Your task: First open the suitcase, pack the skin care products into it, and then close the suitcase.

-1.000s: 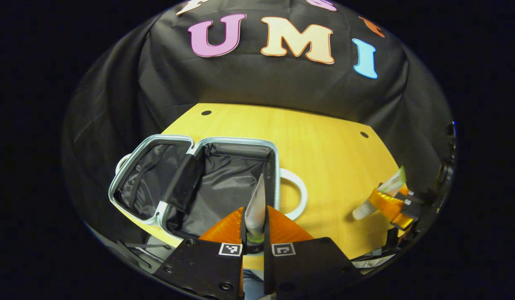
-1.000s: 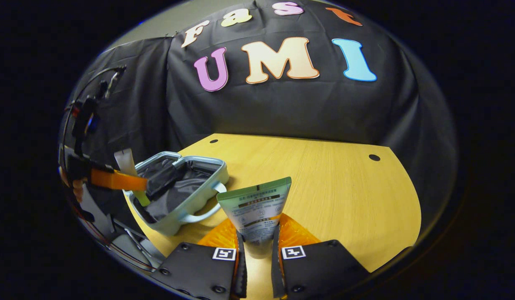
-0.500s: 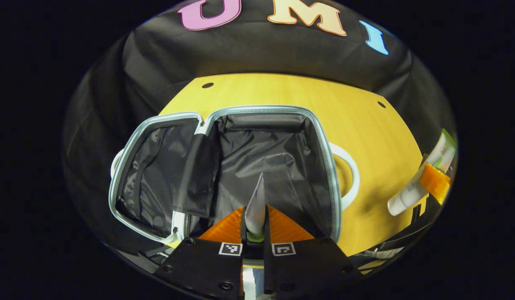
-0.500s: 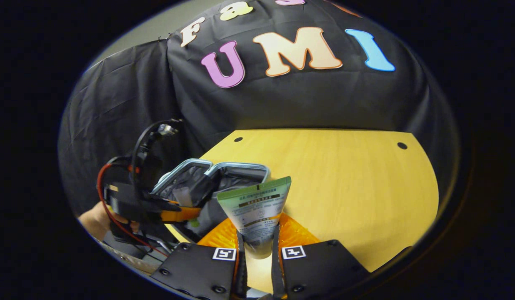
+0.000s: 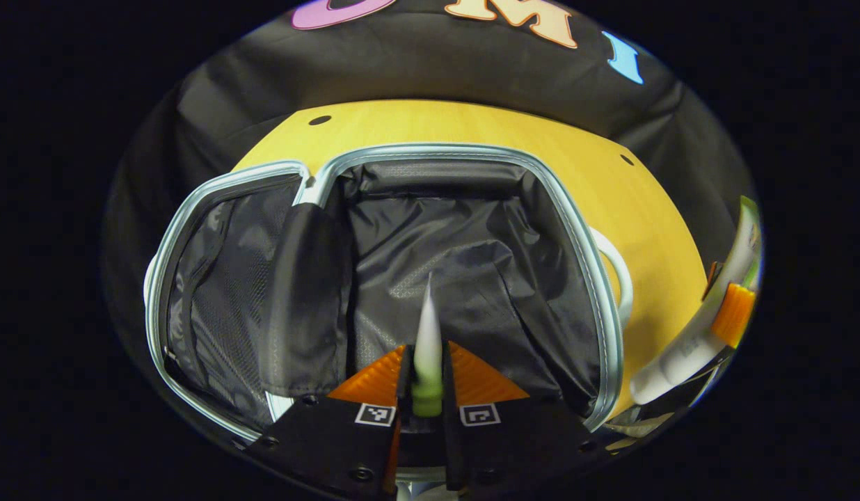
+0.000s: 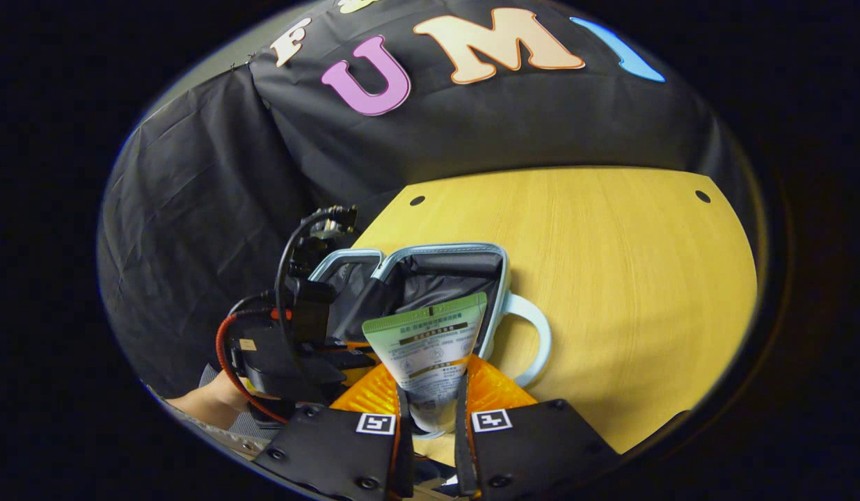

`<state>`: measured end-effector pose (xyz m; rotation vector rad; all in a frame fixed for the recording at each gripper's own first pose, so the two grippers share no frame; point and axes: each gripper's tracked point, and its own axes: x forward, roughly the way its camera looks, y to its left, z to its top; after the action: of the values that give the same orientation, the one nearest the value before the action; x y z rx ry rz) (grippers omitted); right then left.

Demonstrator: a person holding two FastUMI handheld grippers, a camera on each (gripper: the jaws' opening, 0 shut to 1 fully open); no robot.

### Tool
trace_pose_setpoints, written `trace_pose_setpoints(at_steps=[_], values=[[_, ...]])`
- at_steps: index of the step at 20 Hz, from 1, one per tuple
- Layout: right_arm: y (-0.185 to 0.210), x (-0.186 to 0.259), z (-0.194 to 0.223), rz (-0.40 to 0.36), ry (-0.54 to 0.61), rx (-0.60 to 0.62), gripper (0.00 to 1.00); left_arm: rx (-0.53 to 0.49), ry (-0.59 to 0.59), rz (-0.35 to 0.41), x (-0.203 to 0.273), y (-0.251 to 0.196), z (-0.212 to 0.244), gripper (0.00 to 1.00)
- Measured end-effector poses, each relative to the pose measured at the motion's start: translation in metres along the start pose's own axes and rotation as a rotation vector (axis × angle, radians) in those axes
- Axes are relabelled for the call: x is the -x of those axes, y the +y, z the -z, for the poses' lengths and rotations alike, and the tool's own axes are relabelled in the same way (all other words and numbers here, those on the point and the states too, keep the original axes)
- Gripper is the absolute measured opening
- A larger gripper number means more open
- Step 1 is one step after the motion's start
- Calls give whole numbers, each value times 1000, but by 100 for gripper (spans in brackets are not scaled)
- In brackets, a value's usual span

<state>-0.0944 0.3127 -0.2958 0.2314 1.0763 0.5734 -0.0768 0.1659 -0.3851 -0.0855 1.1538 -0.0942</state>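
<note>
The pale blue suitcase (image 5: 597, 278) lies open on the yellow table (image 5: 472, 125), both halves lined in dark grey fabric. My left gripper (image 5: 427, 379) is shut on a thin white tube with a green base (image 5: 428, 341), edge-on and low over the right half. In the right gripper view, my right gripper (image 6: 430, 403) is shut on a white tube with a green top band (image 6: 430, 341), held just before the suitcase (image 6: 499, 278). The left gripper (image 6: 332, 355) and the hand holding it (image 6: 207, 403) sit to the left of that tube. The right gripper's tube (image 5: 708, 327) also appears at the far right of the left gripper view.
A white loop handle (image 6: 534, 334) sticks out of the suitcase's right side. A dark fabric divider flap (image 5: 305, 292) hangs over the hinge between the halves. Bare table (image 6: 611, 278) stretches to the right and behind, up to the black cloth wall.
My left gripper has dropped forward and down into the suitcase's right half with its tube. My right gripper has swung left with its tube, up close to the suitcase.
</note>
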Motion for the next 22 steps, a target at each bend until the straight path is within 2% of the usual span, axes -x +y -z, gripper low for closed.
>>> trace_pose_setpoints(at_steps=[1,2,3,4,5,7,8,9,11,12,13,14,15,16,17,18,21,22], values=[[6,-6,4,3,16,-11,25,-7,-20,13,3,0,-5,33],[8,-11,10,9,33,-23,25,-8,-42,25,8,-1,-11,42],[10,-17,16,21,51,-36,25,-7,-108,50,14,-3,-24,56],[10,-22,20,36,67,-46,22,-7,-173,82,24,-6,-38,57],[12,-26,23,51,82,-56,27,-6,-205,101,34,-5,-43,55],[13,-40,32,84,113,-71,27,9,-245,105,50,7,-52,59],[13,-48,36,99,128,-79,22,18,-273,103,59,14,-59,59],[16,-56,42,108,142,-91,27,29,-280,96,66,25,-61,65],[21,-68,49,124,159,-109,27,43,-347,100,79,44,-71,62],[22,-72,51,136,163,-105,22,46,-357,92,85,58,-71,62],[22,-76,54,150,161,-98,29,52,-374,69,90,73,-72,65],[23,-78,52,161,154,-92,30,64,-380,40,94,91,-72,62],[26,-79,51,163,141,-93,36,80,-401,21,98,106,-75,63],[29,-80,48,162,124,-102,36,102,-411,-2,102,122,-74,63],[34,-82,43,149,95,-117,39,130,-411,-23,105,139,-74,66],[38,-82,34,139,65,-125,48,157,-413,-46,108,158,-71,63],[45,-75,0,133,-76,-107,96,235,-420,-123,114,213,-63,69],[47,-69,-12,129,-121,-98,98,255,-420,-143,117,229,-63,65]])
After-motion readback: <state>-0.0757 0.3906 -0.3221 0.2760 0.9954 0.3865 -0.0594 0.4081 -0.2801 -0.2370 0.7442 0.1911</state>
